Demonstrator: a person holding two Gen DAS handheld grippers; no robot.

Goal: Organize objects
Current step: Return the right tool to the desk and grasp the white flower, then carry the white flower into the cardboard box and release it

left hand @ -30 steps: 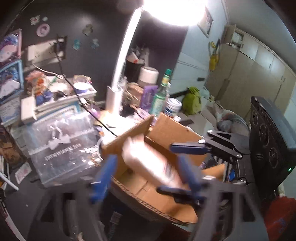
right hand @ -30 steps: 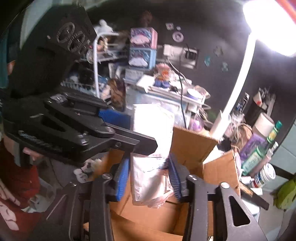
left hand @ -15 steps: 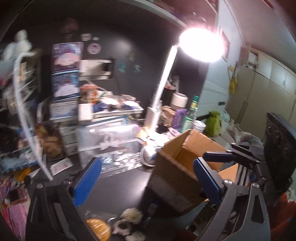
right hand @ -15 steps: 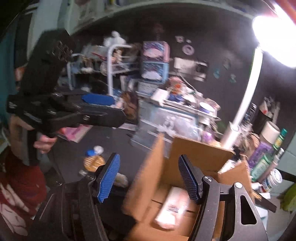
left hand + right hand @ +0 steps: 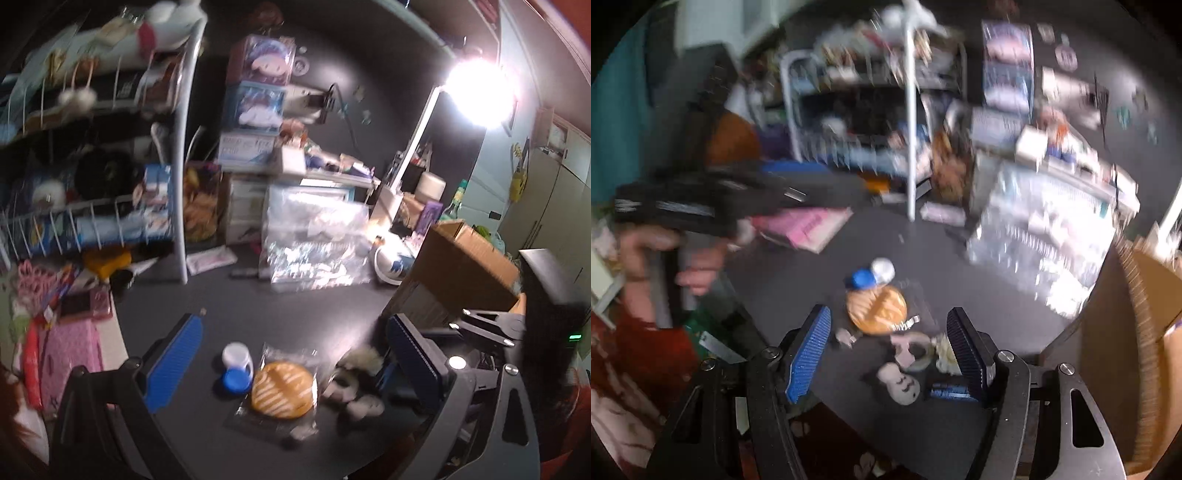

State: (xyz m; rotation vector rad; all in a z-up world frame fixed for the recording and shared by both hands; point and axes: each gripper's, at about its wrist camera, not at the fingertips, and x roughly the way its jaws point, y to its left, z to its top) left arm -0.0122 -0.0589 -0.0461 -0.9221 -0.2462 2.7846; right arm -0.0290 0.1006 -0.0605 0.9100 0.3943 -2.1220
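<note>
On the worktop [image 5: 295, 306], near its front edge, lie a wrapped bun [image 5: 282, 389], a small jar [image 5: 236, 363] on its side and a plush [image 5: 354, 384]. Both hand-held grippers hang spread and empty above them: the left hand-held gripper [image 5: 291, 365] brackets bun and jar, while the right hand-held gripper [image 5: 888, 354] sits nearest the plush [image 5: 905, 365], with the box [image 5: 461, 273] to the right.

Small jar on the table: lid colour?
Blue lid on a white jar; clearest in the left wrist view.
</note>
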